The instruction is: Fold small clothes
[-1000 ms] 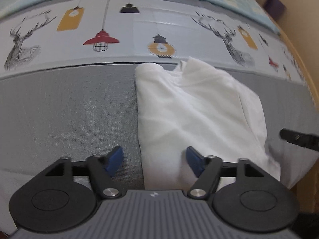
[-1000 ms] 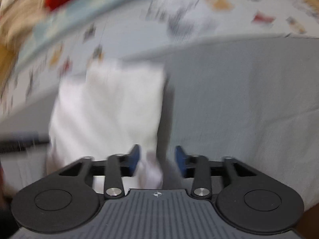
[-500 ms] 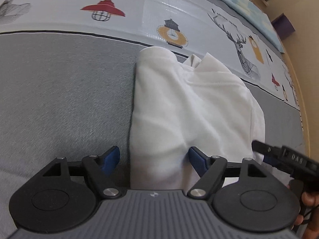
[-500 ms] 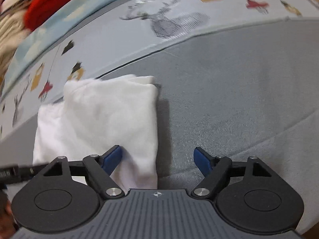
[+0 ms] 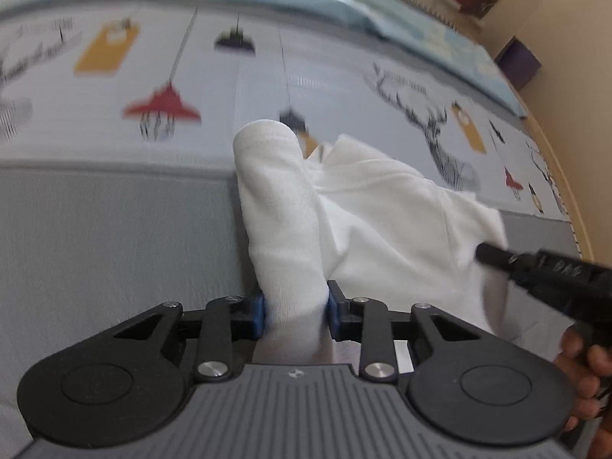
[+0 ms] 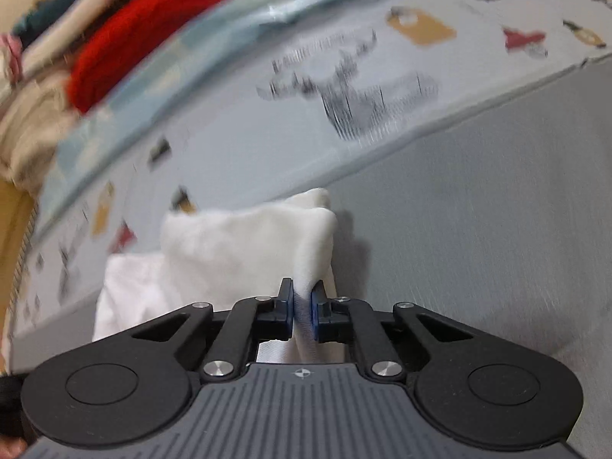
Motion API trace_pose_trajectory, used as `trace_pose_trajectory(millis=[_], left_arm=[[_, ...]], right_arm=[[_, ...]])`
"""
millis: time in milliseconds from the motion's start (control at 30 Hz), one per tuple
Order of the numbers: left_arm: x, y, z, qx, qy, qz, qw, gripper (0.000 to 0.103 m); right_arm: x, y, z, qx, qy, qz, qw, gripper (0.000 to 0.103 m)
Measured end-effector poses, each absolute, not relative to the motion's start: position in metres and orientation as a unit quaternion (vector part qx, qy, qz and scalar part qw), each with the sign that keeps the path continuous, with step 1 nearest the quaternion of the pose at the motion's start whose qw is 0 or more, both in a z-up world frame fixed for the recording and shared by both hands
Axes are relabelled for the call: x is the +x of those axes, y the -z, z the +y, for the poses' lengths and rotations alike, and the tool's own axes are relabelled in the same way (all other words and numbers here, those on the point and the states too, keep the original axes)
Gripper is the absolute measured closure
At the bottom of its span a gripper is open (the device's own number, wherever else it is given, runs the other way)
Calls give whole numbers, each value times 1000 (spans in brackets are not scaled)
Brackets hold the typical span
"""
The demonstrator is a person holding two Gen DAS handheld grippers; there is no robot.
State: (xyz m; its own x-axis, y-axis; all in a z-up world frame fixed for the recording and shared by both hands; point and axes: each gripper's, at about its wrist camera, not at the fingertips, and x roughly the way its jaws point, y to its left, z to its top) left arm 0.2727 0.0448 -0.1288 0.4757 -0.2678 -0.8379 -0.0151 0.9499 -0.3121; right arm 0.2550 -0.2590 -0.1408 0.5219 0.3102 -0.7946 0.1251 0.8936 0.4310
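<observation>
Both claws, left and right, have just closed, pinching soft white knit garment folds.

A home bedroom; a bed with printed deer-and-lamp bedding; piled clothes behind

Soft matt white cloth garment

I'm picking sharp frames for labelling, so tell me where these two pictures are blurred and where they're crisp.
Left wrist view: printed bedspread smeared, left gripper and white garment fairly crisp. Right wrist view: red cloth and deer print streaked, right gripper sharp.
</observation>
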Motion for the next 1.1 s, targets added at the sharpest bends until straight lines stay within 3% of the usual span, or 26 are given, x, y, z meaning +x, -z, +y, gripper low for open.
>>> trace_pose_trajectory(millis=[133,233,300,333,500,600,733,900,1100], left_arm=[[270,98,53,-140,60,431,890,67],[264,80,62,-127,22,376,917,53],[267,78,68,-126,18,382,915,49],[268,82,71,-137,23,397,907,49],[266,105,83,-169,23,462,871,49],[266,115,84,-171,27,484,858,49],[261,127,81,-152,26,505,849,49],[249,119,72,-127,61,499,855,49],[239,128,56,-47,52,510,857,49]], right_arm=[[253,110,-247,231,-80,393,886,95],[251,92,-230,191,-76,323,924,92],[253,88,-224,153,-37,309,938,70],[256,89,-221,137,-22,316,939,53],[258,101,-221,143,-29,357,923,52],[260,116,-218,146,-55,423,893,52],[259,153,-196,22,-13,524,851,53],[253,142,-211,54,4,501,864,54],[236,105,-214,85,-16,408,909,55]])
